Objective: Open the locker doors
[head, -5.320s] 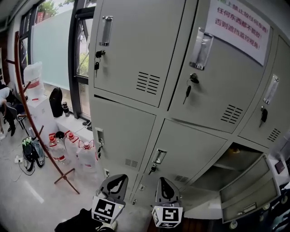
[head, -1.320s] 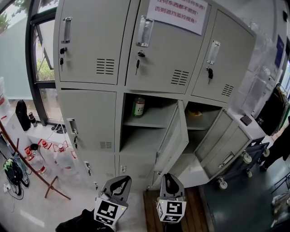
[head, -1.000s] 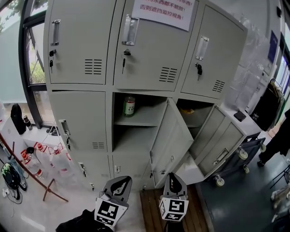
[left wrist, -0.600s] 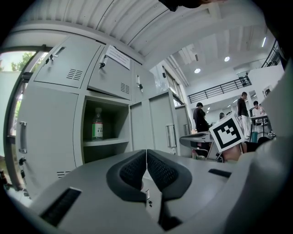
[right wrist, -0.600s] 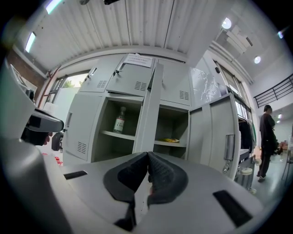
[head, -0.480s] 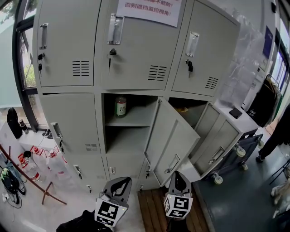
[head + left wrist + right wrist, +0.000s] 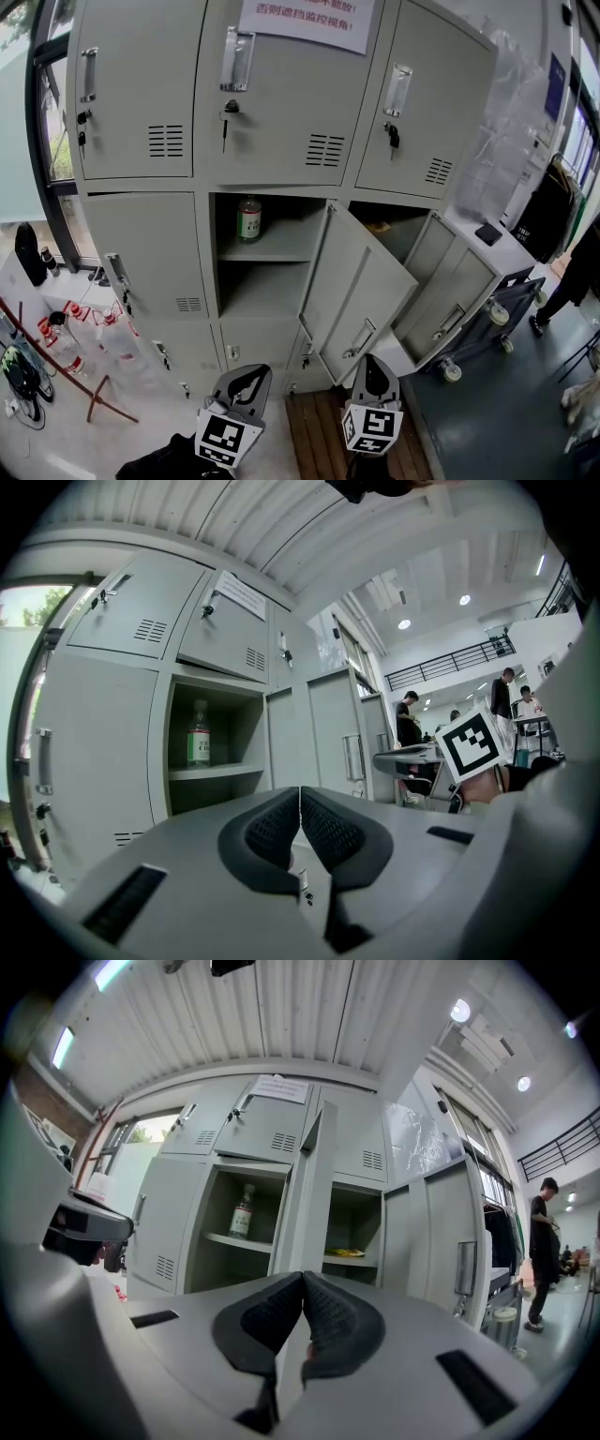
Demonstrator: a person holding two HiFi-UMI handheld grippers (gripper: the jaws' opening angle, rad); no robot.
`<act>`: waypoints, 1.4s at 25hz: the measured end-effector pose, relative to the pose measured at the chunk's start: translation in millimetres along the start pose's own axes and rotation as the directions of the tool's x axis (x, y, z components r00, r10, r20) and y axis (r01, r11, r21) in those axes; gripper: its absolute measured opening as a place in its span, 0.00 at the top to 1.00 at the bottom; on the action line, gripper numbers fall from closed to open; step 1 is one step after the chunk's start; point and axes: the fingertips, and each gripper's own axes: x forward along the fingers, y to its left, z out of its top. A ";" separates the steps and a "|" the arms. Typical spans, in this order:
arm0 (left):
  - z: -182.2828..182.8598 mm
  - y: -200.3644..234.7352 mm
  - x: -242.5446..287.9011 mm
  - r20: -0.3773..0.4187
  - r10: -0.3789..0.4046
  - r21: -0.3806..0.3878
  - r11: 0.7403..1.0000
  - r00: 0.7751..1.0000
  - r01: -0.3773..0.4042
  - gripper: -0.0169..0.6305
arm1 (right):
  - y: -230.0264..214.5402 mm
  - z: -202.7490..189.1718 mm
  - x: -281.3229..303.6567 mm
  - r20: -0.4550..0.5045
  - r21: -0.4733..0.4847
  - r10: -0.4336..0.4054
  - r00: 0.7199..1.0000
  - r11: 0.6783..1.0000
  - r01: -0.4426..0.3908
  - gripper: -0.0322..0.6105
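Observation:
The grey lockers (image 7: 141,244) fill the head view. The middle lower door (image 7: 361,281) stands swung out to the right, showing a shelf with a green-labelled bottle (image 7: 248,218). The right lower door (image 7: 459,291) also hangs wide open. The left lower door (image 7: 150,253) and the upper doors (image 7: 281,94) are closed. My left gripper (image 7: 246,372) is shut and empty, low in front of the lockers. My right gripper (image 7: 374,361) is shut with nothing in it, just below the middle door's handle (image 7: 359,339). The bottle (image 7: 242,1211) and the door's edge (image 7: 314,1194) show in the right gripper view.
A wheeled cart (image 7: 497,309) stands against the open right door. Water bottles (image 7: 56,333) and a coat stand's foot (image 7: 89,398) are on the floor at left. A person (image 7: 581,281) stands at far right. A wooden mat (image 7: 314,431) lies under the grippers.
The middle lower door, closed several seconds ago, has swung open and over the last second moved farther right. My right gripper has drifted right with it. The left gripper has kept still.

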 end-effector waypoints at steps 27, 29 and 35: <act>-23.5 72.2 -127.8 -0.053 0.322 -0.001 0.947 0.945 -0.322 0.93 | 210.4 3.2 -44.8 0.043 0.031 0.452 0.891 0.891 -0.453 0.92; -25.1 72.5 -130.5 -0.052 0.323 -0.001 0.946 0.945 -0.323 0.93 | 210.8 1.7 -46.0 0.041 0.034 0.451 0.892 0.891 -0.452 0.92; -24.4 68.8 -129.5 -0.048 0.311 -0.002 0.950 0.949 -0.312 0.94 | 203.1 1.5 -51.3 0.038 0.032 0.437 0.899 0.898 -0.438 0.92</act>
